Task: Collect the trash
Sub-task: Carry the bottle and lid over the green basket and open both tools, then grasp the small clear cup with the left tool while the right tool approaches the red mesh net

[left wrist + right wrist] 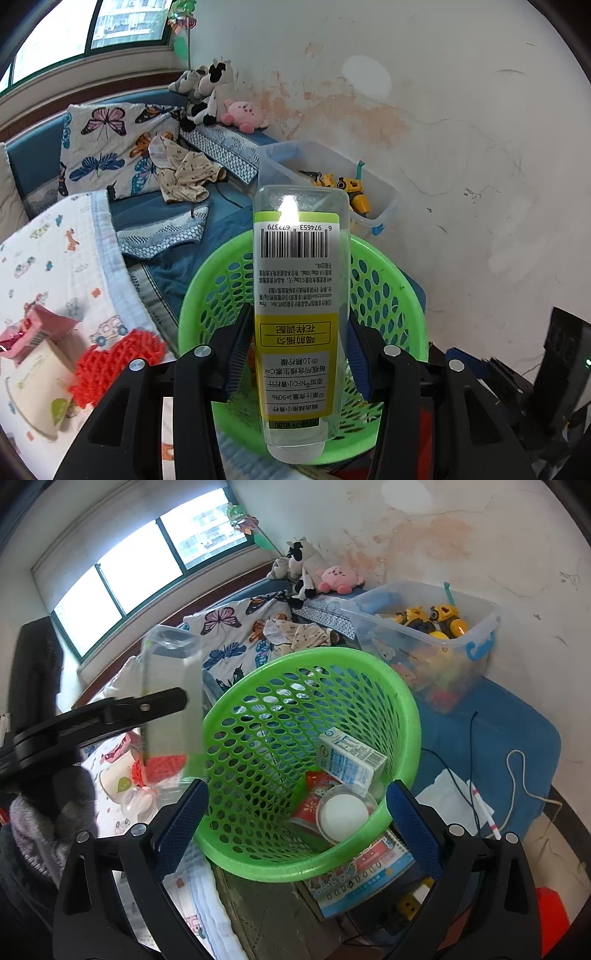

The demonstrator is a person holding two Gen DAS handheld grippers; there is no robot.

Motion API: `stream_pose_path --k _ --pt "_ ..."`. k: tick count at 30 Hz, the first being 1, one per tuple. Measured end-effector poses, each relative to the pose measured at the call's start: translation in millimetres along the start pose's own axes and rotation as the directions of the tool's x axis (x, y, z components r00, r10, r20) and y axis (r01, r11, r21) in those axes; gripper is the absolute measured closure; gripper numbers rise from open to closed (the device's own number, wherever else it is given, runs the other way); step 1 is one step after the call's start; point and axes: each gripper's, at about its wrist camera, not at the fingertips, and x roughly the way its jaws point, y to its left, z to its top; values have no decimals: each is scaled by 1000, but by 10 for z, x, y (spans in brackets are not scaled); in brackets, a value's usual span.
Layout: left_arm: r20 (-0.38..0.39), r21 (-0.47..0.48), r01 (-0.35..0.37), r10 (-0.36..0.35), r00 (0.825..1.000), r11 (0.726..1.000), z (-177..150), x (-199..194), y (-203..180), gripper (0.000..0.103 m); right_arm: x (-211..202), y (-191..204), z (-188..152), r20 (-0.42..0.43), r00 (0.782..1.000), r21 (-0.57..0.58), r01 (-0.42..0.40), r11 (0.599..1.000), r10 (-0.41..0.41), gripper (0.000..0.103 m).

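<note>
A bed [55,266] with a cartoon blanket sits under a big window [122,583], and soft toys [210,92] lean in the corner by a stained white wall [443,129]. The left hand-held gripper [297,350] is clamped on a clear bottle [301,295] with a yellow and white label. The bottle points away from it, bottom end far out, and hangs over the near rim of the green basket [402,716]. The right hand-held gripper [295,823] has its fingers wide apart and holds nothing; the basket's near rim sits between them. Inside the basket, just ahead of this hand-held gripper, lie a small milk carton [351,760], a red wrapper [314,794] and a round white lid [343,818]. So some trash is already in, and the bottle looks like the next thing to drop. More stuff waits on the bed, to the left of the left hand-held gripper: a pink packet [33,332], a cream cup [40,387] and a red mesh thing [118,365]. Behind the basket stands a clear toy box [436,642] with yellow toys. That one is not trash, I think.
</note>
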Motion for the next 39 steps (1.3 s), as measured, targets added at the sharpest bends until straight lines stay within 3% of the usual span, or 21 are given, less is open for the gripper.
stream_pose_path --k 5,9,19,27,39 --pt "-40 -33 -7 6 999 999 -45 170 54 54 6 -3 -21 -3 1000 0 0 1000 0 7" --pt "-30 -54 1 -3 1000 999 -91 156 100 49 6 1 -32 -5 1000 -2 -2 1000 2 7" --pt "-1 -6 -34 34 999 999 -277 -328 220 49 -53 88 -88 2 1000 -13 -20 1000 20 7" --pt "29 -60 -85 87 996 995 -520 -756 630 49 -71 242 -96 5 999 -41 -36 999 37 7" --pt "4 -121 -154 156 988 981 -904 -789 1040 49 -32 439 -119 -9 997 -72 -71 995 71 7"
